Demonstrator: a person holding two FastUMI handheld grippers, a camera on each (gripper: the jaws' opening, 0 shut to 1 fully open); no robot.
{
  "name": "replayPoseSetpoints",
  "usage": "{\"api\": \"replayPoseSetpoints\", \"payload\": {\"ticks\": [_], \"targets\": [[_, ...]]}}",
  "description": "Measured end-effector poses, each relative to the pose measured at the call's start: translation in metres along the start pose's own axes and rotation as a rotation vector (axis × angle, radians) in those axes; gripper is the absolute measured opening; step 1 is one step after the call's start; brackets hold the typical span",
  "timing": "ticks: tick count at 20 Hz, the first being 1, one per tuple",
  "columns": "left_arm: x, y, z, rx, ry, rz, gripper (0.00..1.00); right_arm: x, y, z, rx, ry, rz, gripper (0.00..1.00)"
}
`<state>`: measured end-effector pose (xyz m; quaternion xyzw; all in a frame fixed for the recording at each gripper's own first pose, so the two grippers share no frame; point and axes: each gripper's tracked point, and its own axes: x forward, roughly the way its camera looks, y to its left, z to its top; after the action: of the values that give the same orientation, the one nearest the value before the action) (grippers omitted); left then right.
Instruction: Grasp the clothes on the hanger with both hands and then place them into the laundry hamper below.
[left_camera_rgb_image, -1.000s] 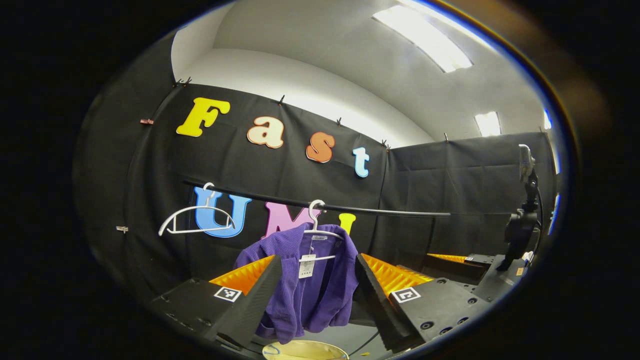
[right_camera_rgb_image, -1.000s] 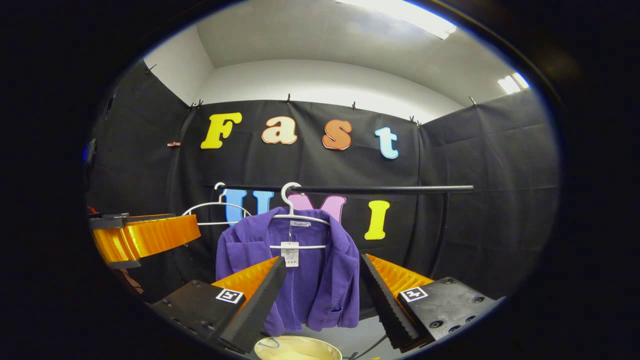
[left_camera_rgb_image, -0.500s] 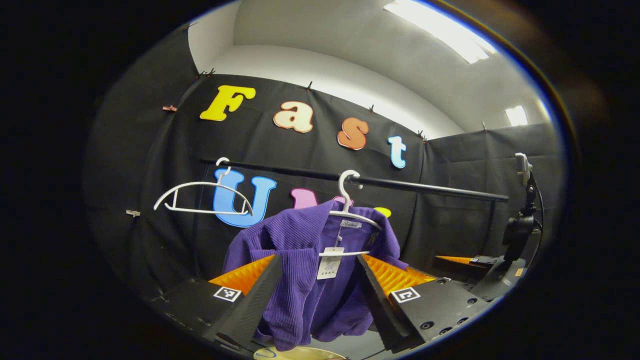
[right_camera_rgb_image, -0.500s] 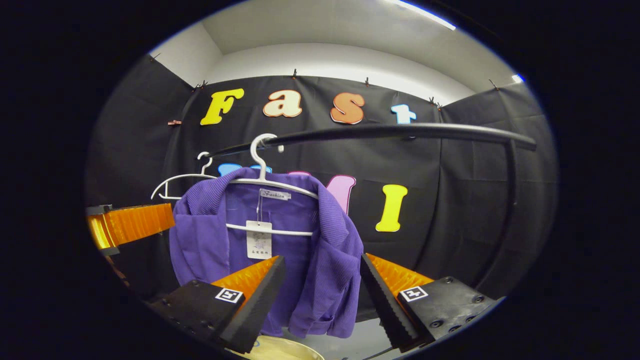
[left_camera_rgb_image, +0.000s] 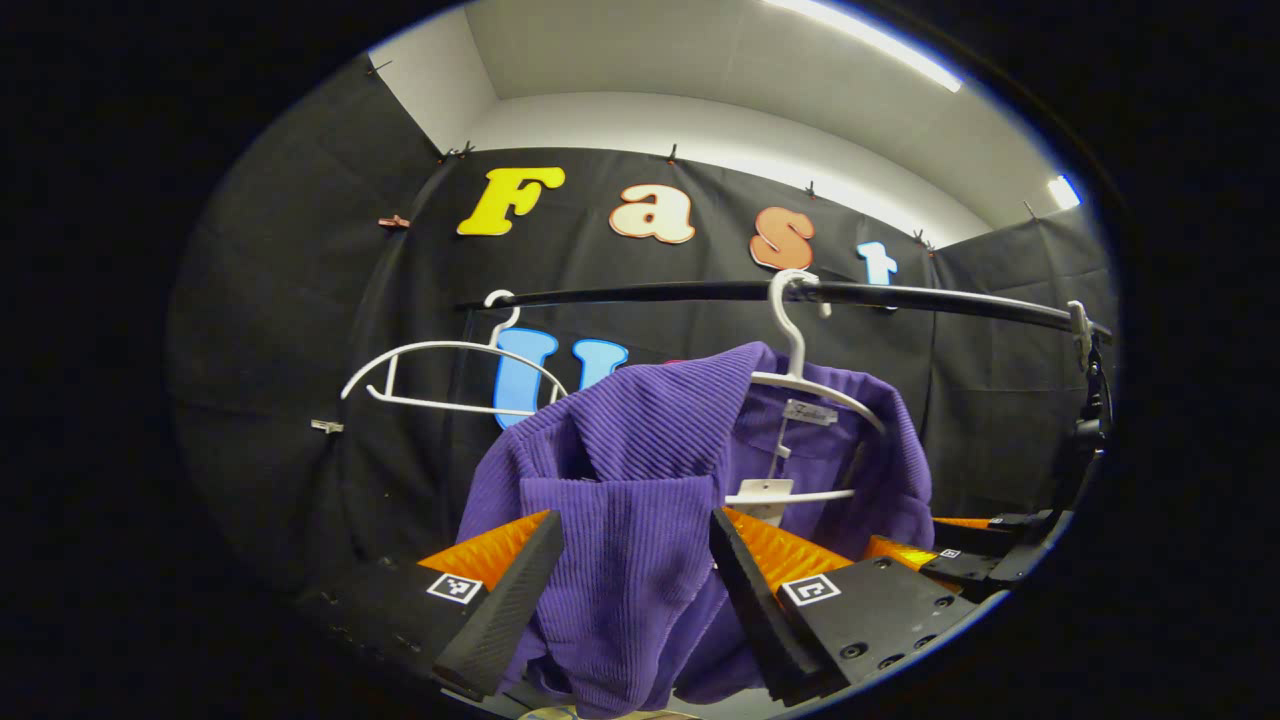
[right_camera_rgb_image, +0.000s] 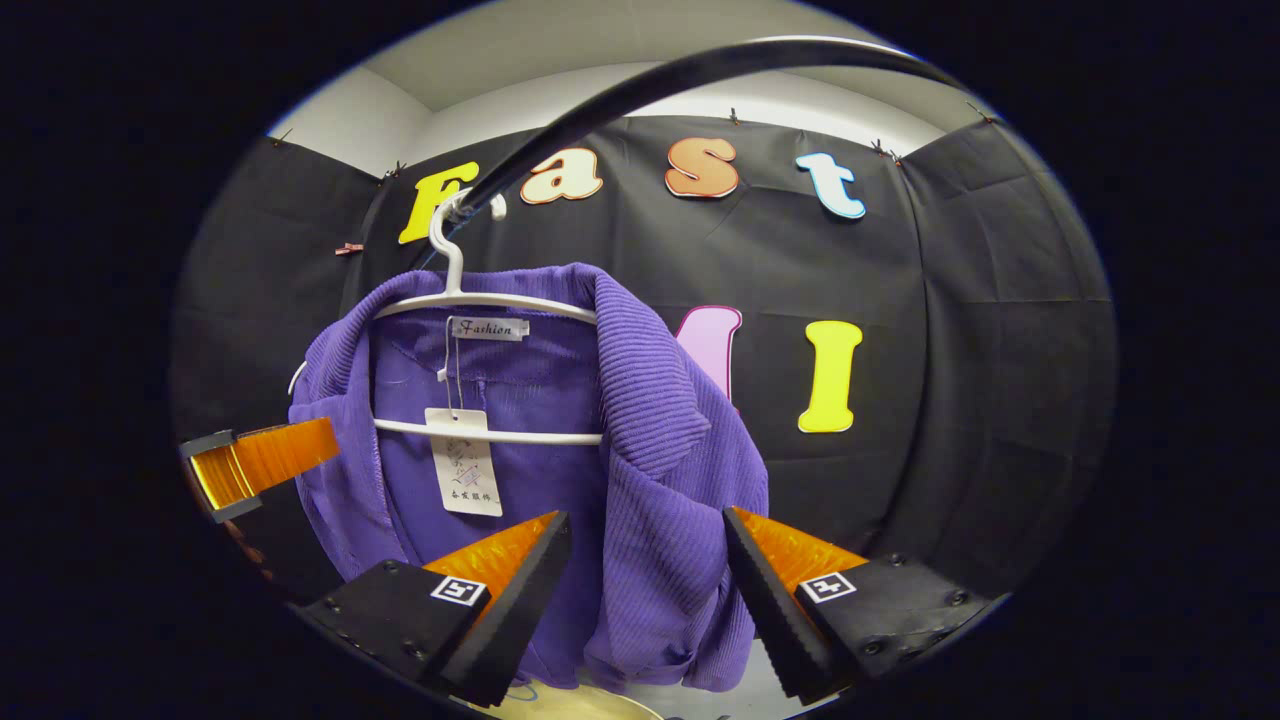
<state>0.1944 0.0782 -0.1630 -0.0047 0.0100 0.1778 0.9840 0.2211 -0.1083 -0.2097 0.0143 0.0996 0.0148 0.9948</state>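
A purple ribbed jacket (left_camera_rgb_image: 640, 470) (right_camera_rgb_image: 640, 440) hangs on a white hanger (left_camera_rgb_image: 800, 375) (right_camera_rgb_image: 470, 300) from a black rail (left_camera_rgb_image: 900, 295) (right_camera_rgb_image: 620, 90). My left gripper (left_camera_rgb_image: 635, 590) is open, its fingers straddling the jacket's left front panel. My right gripper (right_camera_rgb_image: 645, 590) is open too, with the jacket's right front panel between its fingers. In the right gripper view, the left gripper's orange finger (right_camera_rgb_image: 265, 465) shows at the jacket's left side. A sliver of the pale hamper rim (right_camera_rgb_image: 580, 705) shows below the jacket.
An empty white hanger (left_camera_rgb_image: 450, 370) hangs on the rail left of the jacket. A black stand with a device (left_camera_rgb_image: 1085, 400) rises at the right edge of the left gripper view. A paper tag (right_camera_rgb_image: 465, 460) dangles inside the jacket.
Both grippers moved forward and closer to the jacket, which now looms larger between each pair of fingers. The hamper below has nearly dropped out of sight. Both stay open.
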Motion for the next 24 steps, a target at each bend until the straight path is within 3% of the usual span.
{"api": "replayPoseSetpoints", "payload": {"ticks": [11,15,18,24], "targets": [[0.009,0.021,-0.006,0.001,-0.022,0.175,0.93,0.054,0.009,-0.013,0.052,0.031,0.109,0.99],[0.020,0.013,-0.013,-0.036,-0.006,0.172,0.93,0.061,0.009,-0.011,0.076,0.033,0.135,0.98],[0.028,-0.017,-0.018,-0.074,0.003,0.094,0.93,0.063,0.007,-0.011,0.081,0.036,0.144,0.99],[0.056,-0.034,-0.026,-0.030,0.015,0.075,0.93,0.064,-0.002,-0.011,0.083,0.045,0.135,0.97]]}}
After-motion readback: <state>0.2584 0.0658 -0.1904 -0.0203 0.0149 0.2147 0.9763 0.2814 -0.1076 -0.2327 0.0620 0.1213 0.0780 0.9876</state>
